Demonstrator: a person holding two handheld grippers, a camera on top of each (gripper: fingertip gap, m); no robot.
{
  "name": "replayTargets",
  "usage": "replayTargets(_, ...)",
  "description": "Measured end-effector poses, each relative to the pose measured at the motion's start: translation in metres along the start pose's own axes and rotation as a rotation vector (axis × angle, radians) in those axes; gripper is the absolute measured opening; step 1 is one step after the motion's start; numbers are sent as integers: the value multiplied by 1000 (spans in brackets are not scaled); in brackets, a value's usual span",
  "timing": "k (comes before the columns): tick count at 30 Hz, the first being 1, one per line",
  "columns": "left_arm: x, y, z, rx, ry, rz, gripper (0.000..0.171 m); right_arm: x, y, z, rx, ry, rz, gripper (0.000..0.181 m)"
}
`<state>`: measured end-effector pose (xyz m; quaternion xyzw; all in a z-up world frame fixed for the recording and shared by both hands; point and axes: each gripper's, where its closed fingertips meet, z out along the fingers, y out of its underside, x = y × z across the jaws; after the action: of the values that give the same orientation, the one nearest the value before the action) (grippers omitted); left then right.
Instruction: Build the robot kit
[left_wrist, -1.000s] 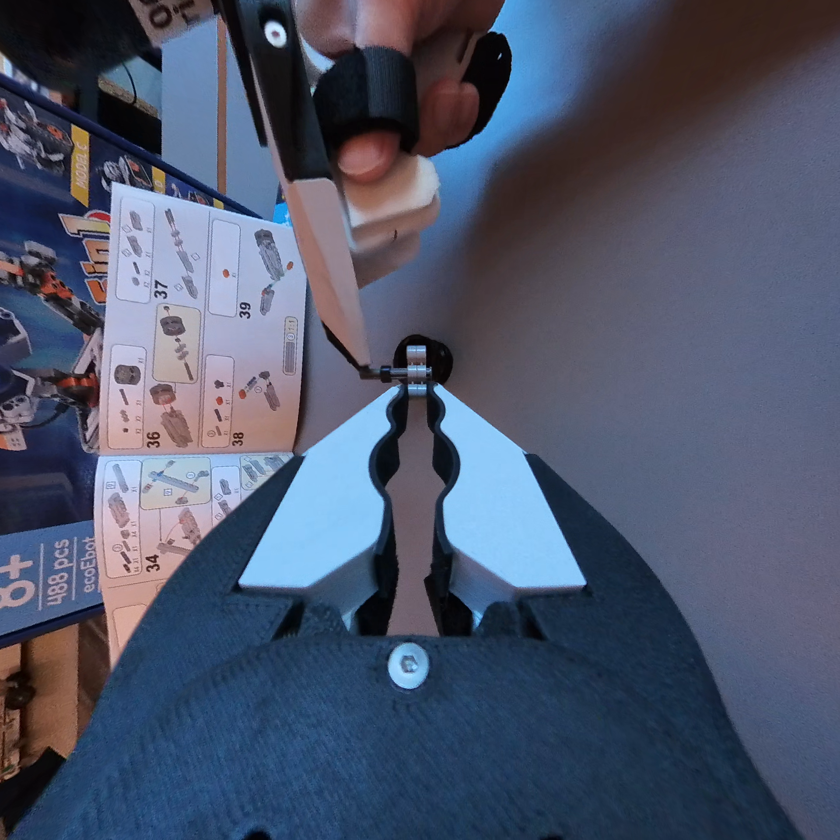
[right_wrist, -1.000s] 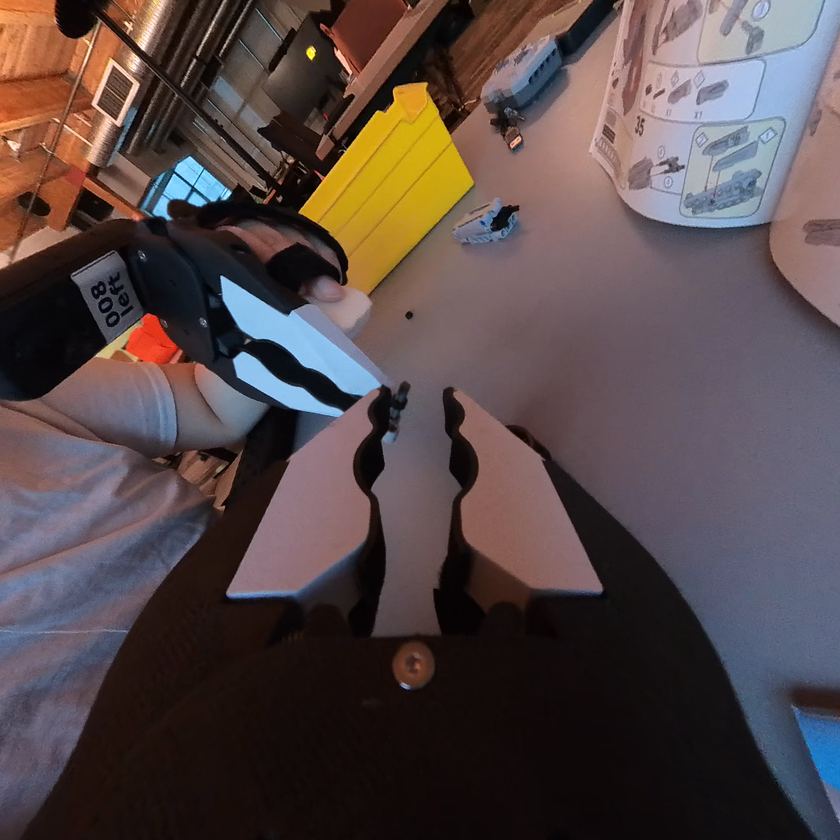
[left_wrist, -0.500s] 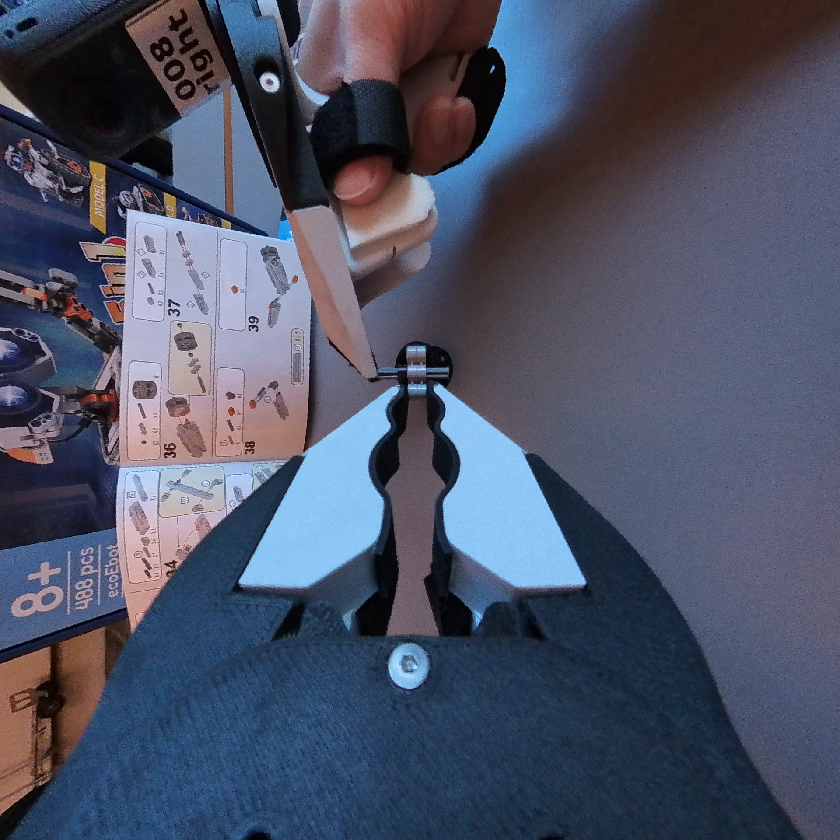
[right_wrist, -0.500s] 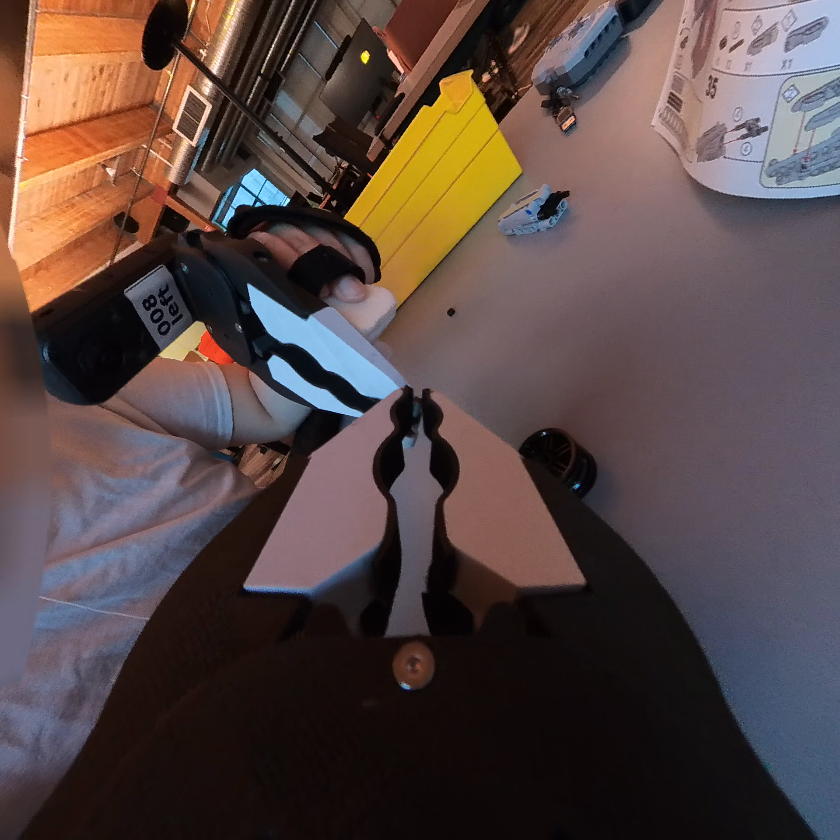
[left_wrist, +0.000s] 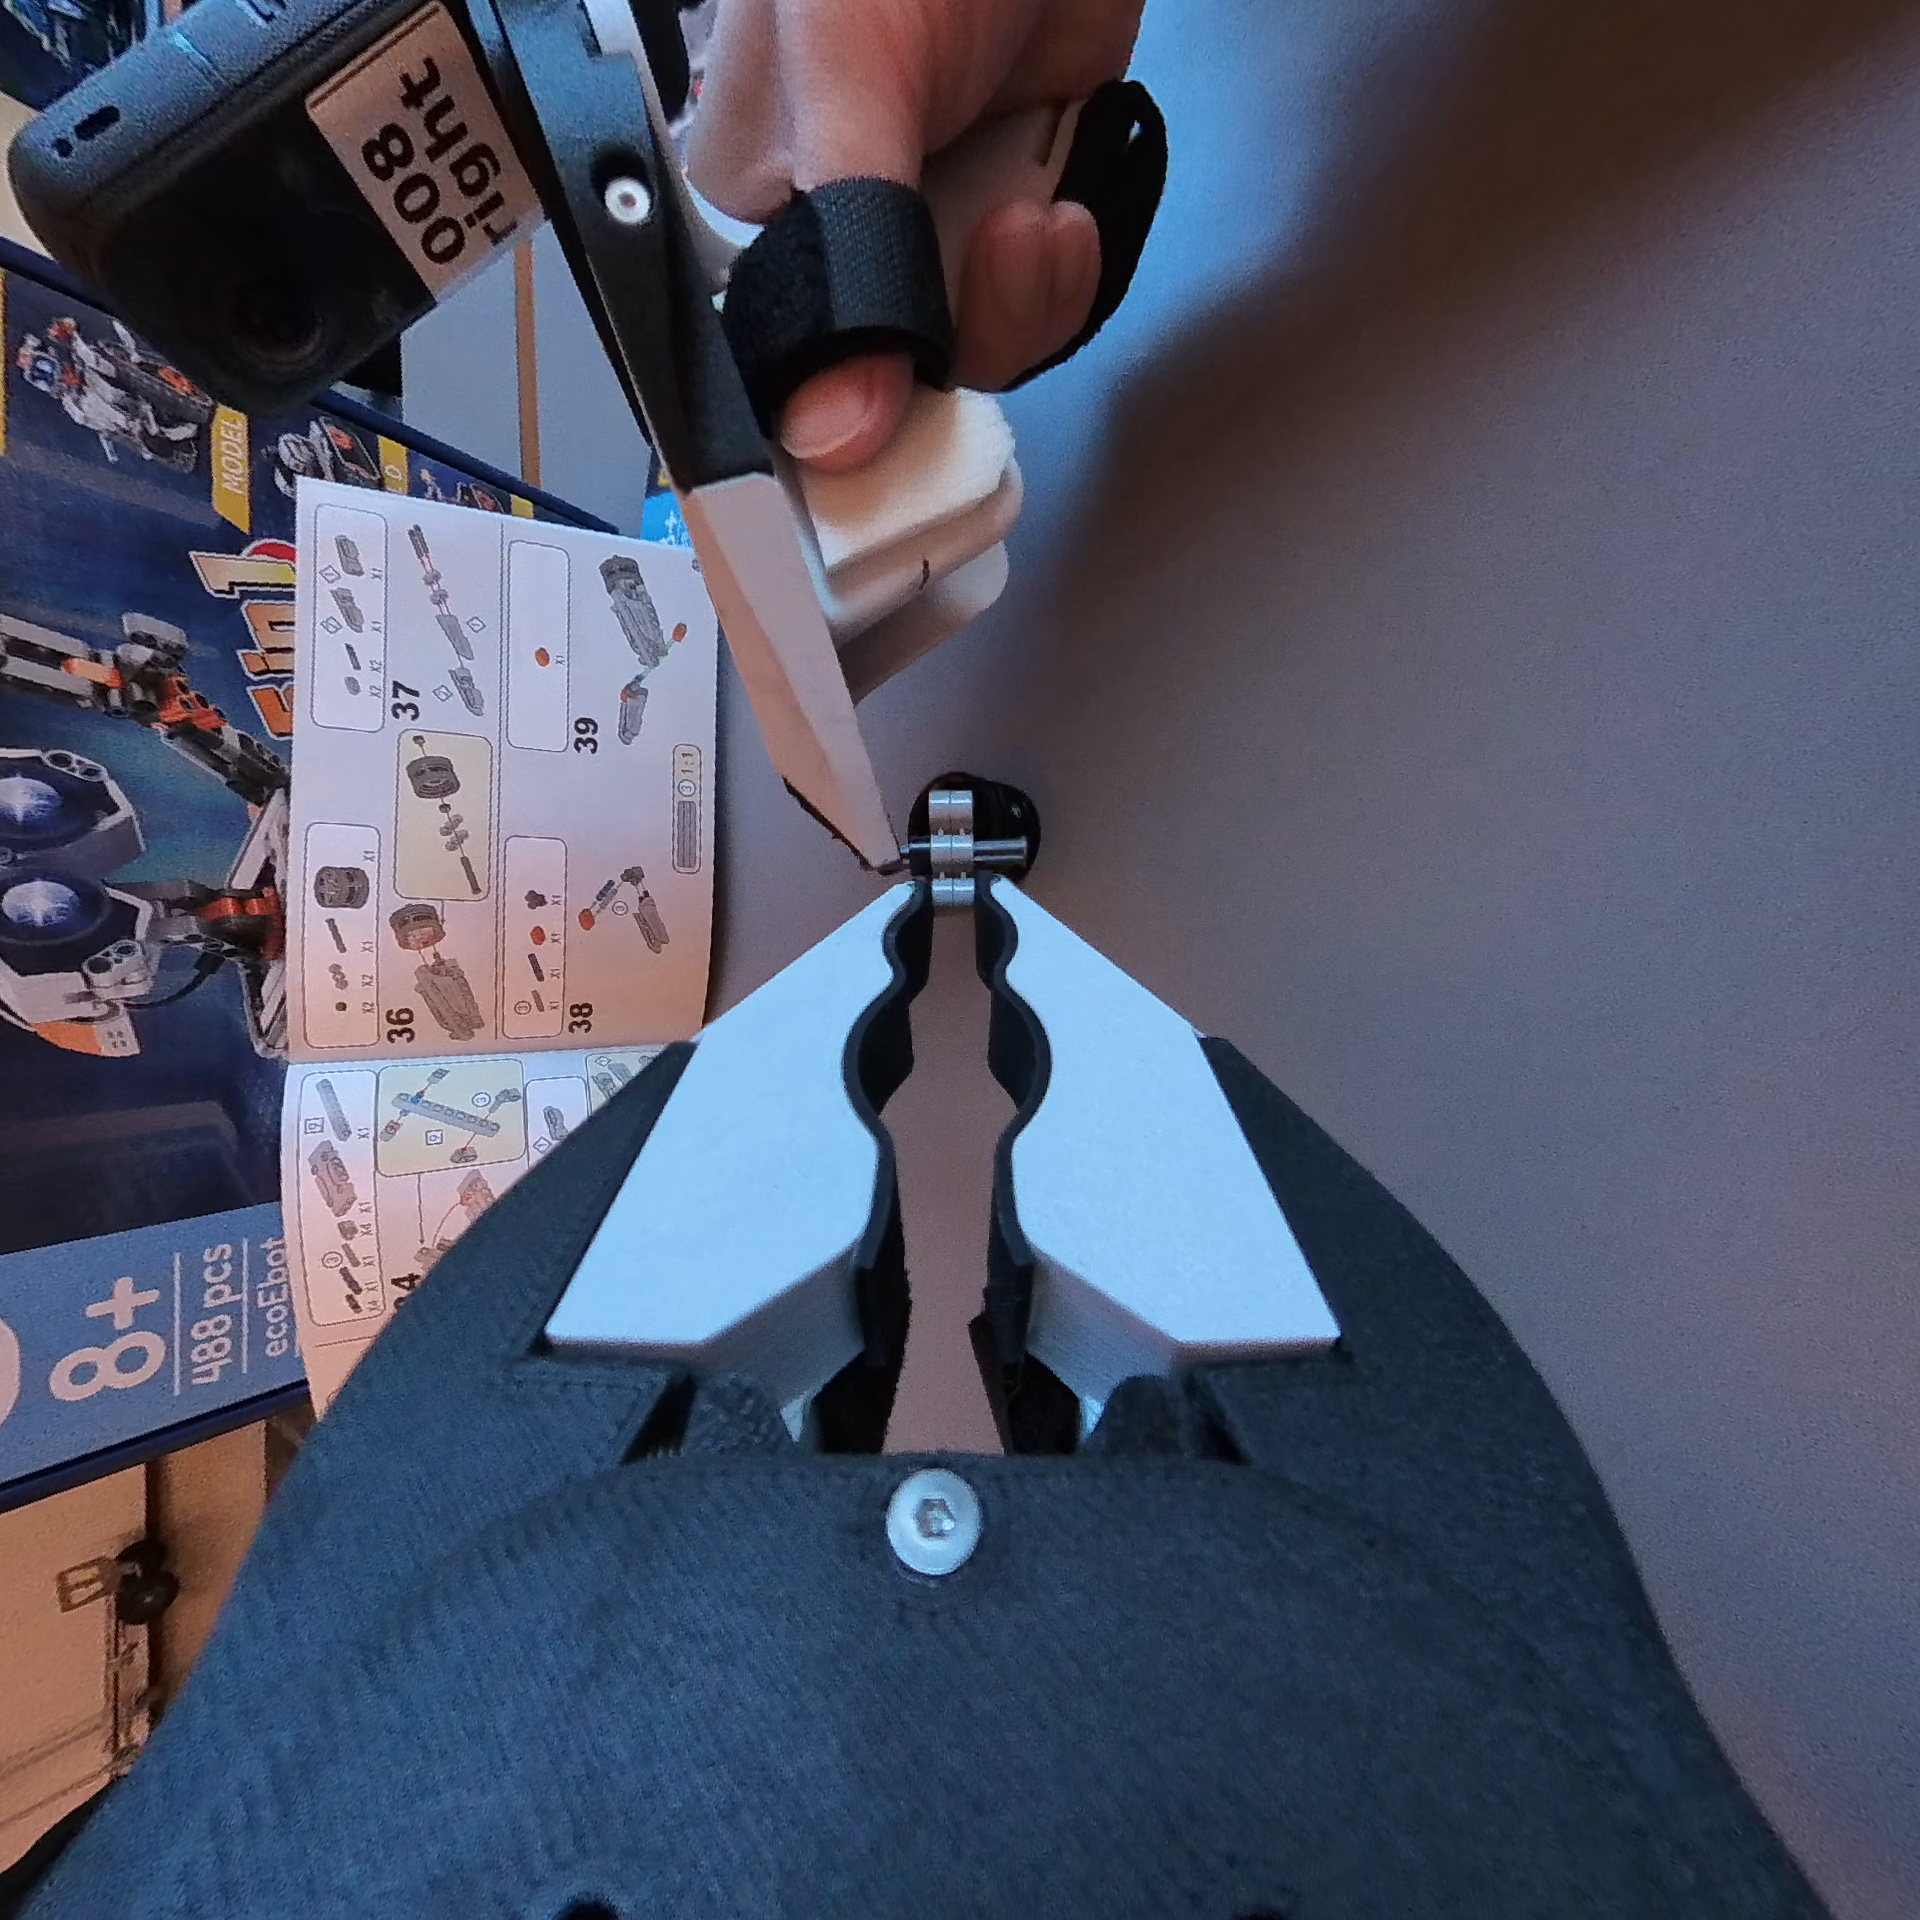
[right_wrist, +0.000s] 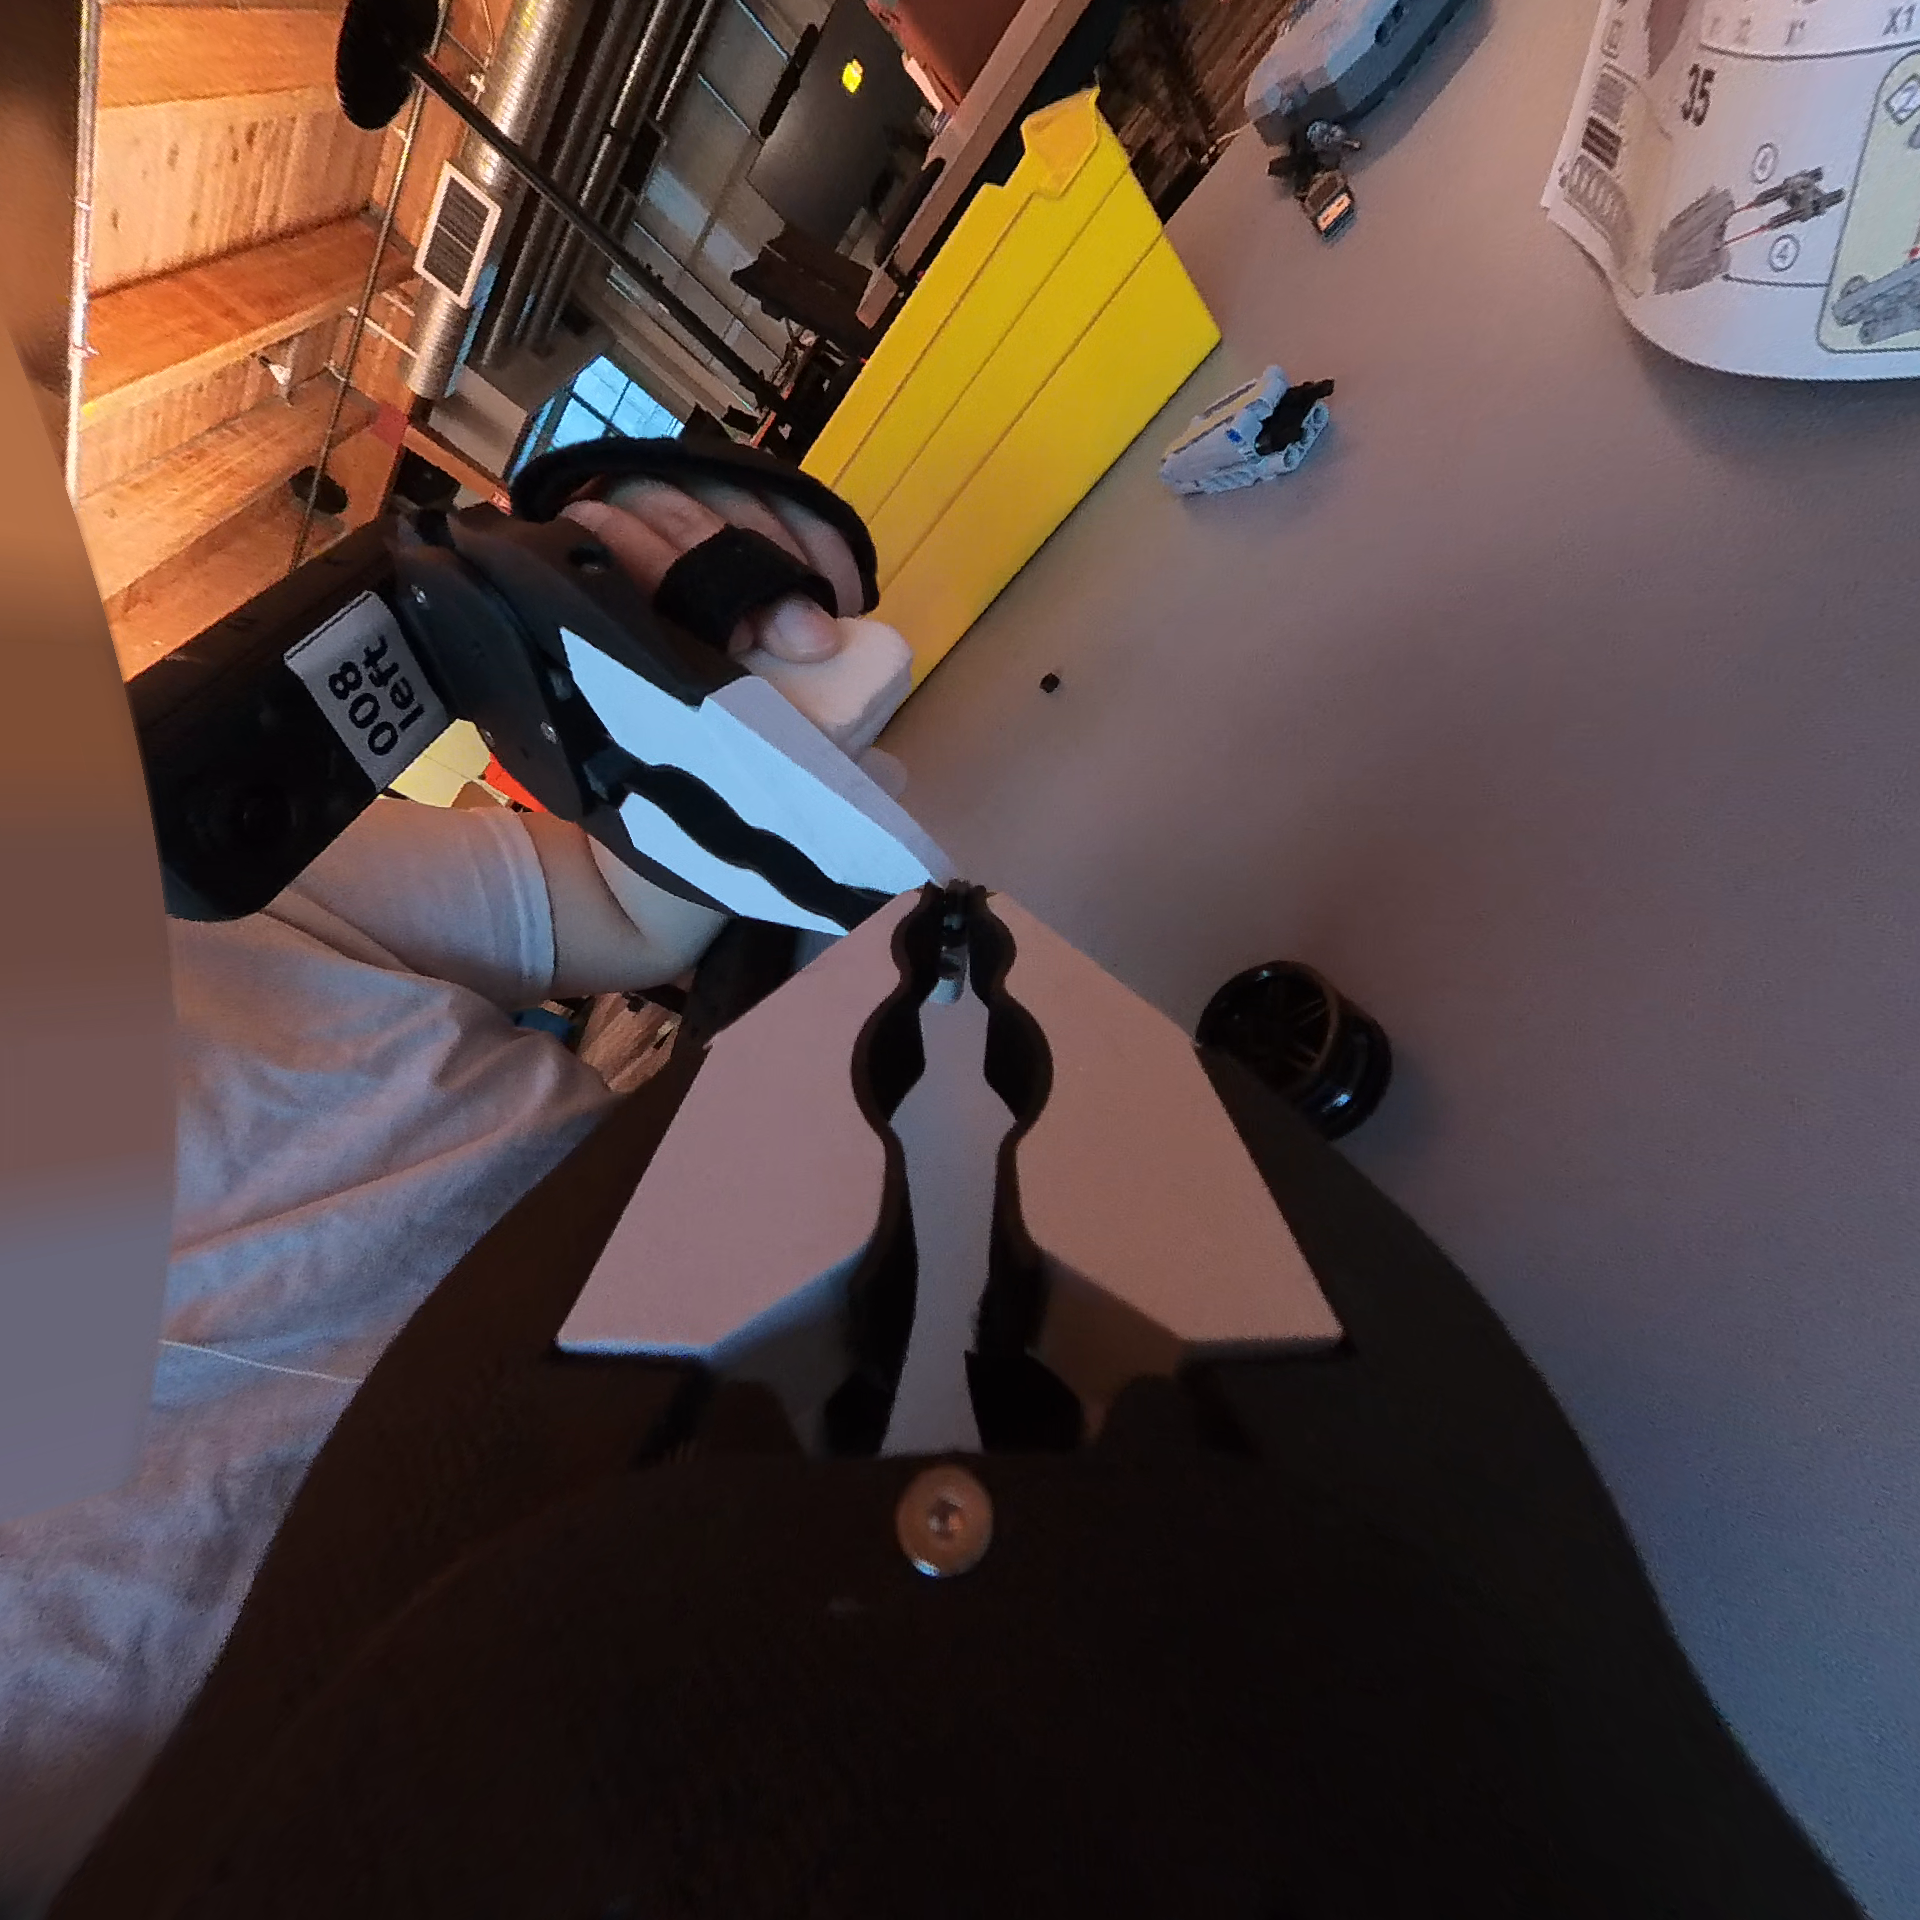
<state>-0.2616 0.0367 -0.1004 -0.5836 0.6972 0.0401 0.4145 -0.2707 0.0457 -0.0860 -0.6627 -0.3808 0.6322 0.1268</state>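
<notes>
My left gripper (left_wrist: 951, 891) is shut on a small axle assembly (left_wrist: 951, 847): a thin black axle with grey bushes on it, held above the grey table (left_wrist: 1455, 935). My right gripper (right_wrist: 951, 914) is shut on the black axle's end (right_wrist: 949, 940). In the left wrist view it (left_wrist: 878, 854) comes in from the upper left and meets the axle tip. The left gripper (right_wrist: 920, 885) shows in the right wrist view, tip to tip with mine. A black wheel (right_wrist: 1294, 1044) lies on the table just beyond, and shows behind the assembly (left_wrist: 1013, 816).
An open instruction booklet (left_wrist: 499, 790) lies on a blue kit box (left_wrist: 125, 935) to the left. A yellow bin (right_wrist: 1018, 364), a small white and black sub-assembly (right_wrist: 1242, 431), a tiny black piece (right_wrist: 1049, 683) and a grey block (right_wrist: 1351, 52) sit farther off. My two grippers' fingertips are within a few centimetres of each other.
My right gripper, open beside the axle a second ago, has closed on its end. The left gripper has kept its hold, and both have barely shifted since.
</notes>
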Motion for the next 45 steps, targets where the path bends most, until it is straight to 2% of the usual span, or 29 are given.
replayTargets(6,0,-4,0,34,21,-63,6,-1,-7,-7,31,4,27,3)
replayTargets(8,-3,-2,2,34,17,-118,28,-3,-7,-6,32,-9,48,2)
replayTargets(11,-8,-6,1,61,2,-162,37,-2,-9,-6,43,-6,71,2)
replayTargets(16,-13,-11,1,75,-55,-122,25,-5,-11,-8,61,-32,114,2)
replayTargets(22,-18,-10,5,58,-98,-99,24,0,-15,-12,89,-11,139,2)
replayTargets(33,-25,-15,2,107,-99,-194,20,-4,-24,-16,143,-42,140,2)
replayTargets(41,-22,-12,3,71,-134,-66,20,-2,-21,-15,121,-25,126,2)
replayTargets(45,-20,-10,3,52,-120,-60,19,-1,-19,-14,110,-12,118,2)
